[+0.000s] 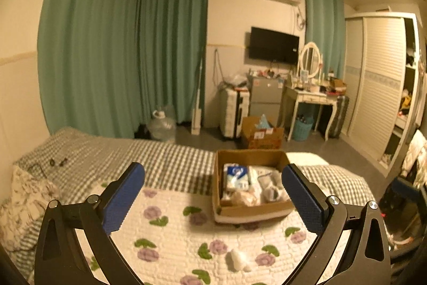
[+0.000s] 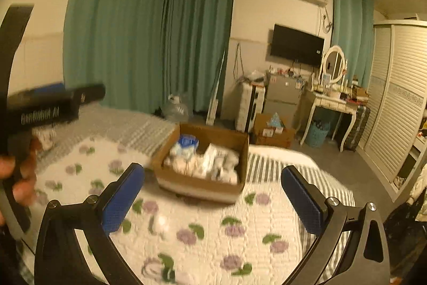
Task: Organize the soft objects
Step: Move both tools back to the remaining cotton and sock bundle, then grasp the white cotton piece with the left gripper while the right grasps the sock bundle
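A cardboard box (image 1: 222, 210) sits on the flowered quilt (image 1: 170, 237), holding several soft white items and a blue-and-white pack (image 1: 236, 174). It also shows in the right wrist view (image 2: 202, 187). A small white soft object (image 1: 238, 260) lies loose on the quilt in front of the box; it shows blurred in the right wrist view (image 2: 160, 223). My left gripper (image 1: 213, 194) is open and empty above the quilt, short of the box. My right gripper (image 2: 213, 195) is open and empty, also short of the box. The left gripper's body (image 2: 53, 103) and the hand holding it show at the left.
The bed has a checked sheet (image 1: 160, 159) and a patterned pillow (image 1: 24, 202) at the left. Beyond the bed are a second cardboard box (image 1: 263, 136) on the floor, a suitcase (image 1: 233, 111), a dressing table (image 1: 312, 100), a wardrobe (image 1: 379, 87) and green curtains (image 1: 120, 44).
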Motion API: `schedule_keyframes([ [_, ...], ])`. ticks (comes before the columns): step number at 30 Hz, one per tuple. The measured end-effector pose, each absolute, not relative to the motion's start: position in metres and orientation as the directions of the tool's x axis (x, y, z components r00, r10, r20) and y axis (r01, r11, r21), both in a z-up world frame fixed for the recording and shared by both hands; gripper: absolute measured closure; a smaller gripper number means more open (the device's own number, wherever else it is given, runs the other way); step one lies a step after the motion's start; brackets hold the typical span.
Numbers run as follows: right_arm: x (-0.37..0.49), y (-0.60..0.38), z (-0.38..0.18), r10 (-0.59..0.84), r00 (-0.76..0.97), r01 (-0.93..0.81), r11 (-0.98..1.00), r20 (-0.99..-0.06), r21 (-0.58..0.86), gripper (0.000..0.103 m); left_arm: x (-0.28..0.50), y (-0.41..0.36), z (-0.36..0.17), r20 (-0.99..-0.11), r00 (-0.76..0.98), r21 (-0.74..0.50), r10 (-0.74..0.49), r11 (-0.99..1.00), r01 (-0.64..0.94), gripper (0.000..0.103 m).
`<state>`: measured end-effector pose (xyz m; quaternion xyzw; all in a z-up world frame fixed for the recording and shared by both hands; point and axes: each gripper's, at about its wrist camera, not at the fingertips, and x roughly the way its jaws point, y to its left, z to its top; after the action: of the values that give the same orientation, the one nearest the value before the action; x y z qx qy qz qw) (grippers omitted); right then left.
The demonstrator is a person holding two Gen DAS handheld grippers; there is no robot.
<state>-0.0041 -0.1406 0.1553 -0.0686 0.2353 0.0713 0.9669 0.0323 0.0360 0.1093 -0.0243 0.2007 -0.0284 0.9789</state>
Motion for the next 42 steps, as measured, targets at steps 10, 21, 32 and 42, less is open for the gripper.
schedule_keyframes([
  [10,0.002,-0.140,0.073,0.102,0.781,-0.192,0.978,-0.617,-0.080,0.000,0.033,0.025,0.078,-0.436,0.899,0.005,-0.046,0.999,0.054,0.000],
  [21,0.024,-0.132,-0.004,0.102,0.633,-0.232,0.971,-0.767,-0.063,0.000,0.063,0.020,0.006,-0.572,0.819,0.042,-0.043,0.996,0.081,0.000],
  [32,0.037,-0.094,-0.080,0.037,0.453,-0.365,0.919,-0.891,-0.148,0.000,0.090,0.008,-0.070,-0.724,0.686,0.038,-0.075,0.988,0.148,0.007],
  [42,0.052,-0.095,-0.108,0.154,0.313,-0.397,0.918,-0.937,0.018,0.043,0.108,0.000,-0.111,-0.795,0.601,0.038,-0.078,0.983,0.178,0.007],
])
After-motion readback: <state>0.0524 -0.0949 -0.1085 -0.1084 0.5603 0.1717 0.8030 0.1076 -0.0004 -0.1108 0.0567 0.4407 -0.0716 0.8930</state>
